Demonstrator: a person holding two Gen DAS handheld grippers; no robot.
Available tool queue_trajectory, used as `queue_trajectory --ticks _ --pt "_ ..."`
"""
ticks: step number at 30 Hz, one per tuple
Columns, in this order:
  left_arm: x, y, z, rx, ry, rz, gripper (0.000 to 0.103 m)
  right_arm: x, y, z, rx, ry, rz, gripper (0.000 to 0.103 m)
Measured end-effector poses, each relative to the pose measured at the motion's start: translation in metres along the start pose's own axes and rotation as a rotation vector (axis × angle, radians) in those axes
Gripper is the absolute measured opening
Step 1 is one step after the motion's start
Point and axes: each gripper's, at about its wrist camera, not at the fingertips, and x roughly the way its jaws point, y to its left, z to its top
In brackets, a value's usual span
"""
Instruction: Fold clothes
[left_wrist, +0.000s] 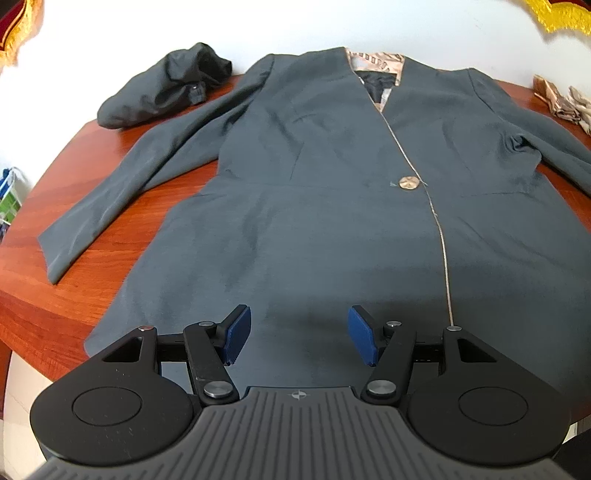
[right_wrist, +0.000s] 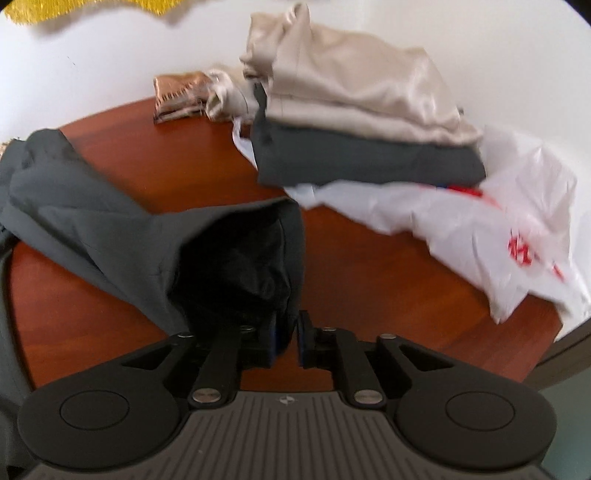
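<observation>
A soft, limp dark grey jacket (left_wrist: 314, 221) lies flat on the reddish wooden worktop (left_wrist: 92, 229). The left tool (left_wrist: 300, 334) hangs open and empty above its hem. The right tool (right_wrist: 287, 339) is slightly parted around the sleeve cuff (right_wrist: 258, 258) at its twelve o'clock; that thick edge seems the best hold.

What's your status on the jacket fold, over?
Left gripper open, empty, over jacket hem. Right gripper at sleeve cuff, jaws slightly apart, grip unclear. Folded pile and plastic bag beside, table crowded.

Left gripper (left_wrist: 299, 334): matte black linkage arms, silver pivot screws, ribbed blue pads on fingers (left_wrist: 236, 336), grey ribbed housing with small compass-like mark. Right gripper (right_wrist: 287, 341): same build.
</observation>
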Motion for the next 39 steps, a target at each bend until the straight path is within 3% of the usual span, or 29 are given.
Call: queue_trajectory --ticks 7,17,21,29,33,39 --pt "0.006 -0.010 0.007 0.032 -0.002 -0.013 0.062 -0.017 -0.014 -0.013 0.033 -0.015 -0.054 0.029" --pt "0.010 -0.024 0.013 0.077 -0.004 -0.029 0.063 -0.033 -0.016 0.002 0.054 -0.090 0.115 0.054" --pt "0.008 -0.022 0.013 0.070 -0.003 -0.020 0.063 -0.029 -0.001 0.013 0.006 -0.080 0.176 0.054" --pt "0.006 -0.010 0.007 0.029 0.013 0.013 0.064 -0.015 0.013 0.025 -0.010 -0.059 0.208 0.053" --pt "0.007 -0.006 0.003 0.020 0.023 0.019 0.064 -0.005 0.021 0.025 -0.020 -0.001 0.255 0.061" --pt "0.007 -0.006 0.001 0.014 0.022 0.017 0.064 -0.008 0.024 0.023 -0.024 -0.004 0.243 0.062"
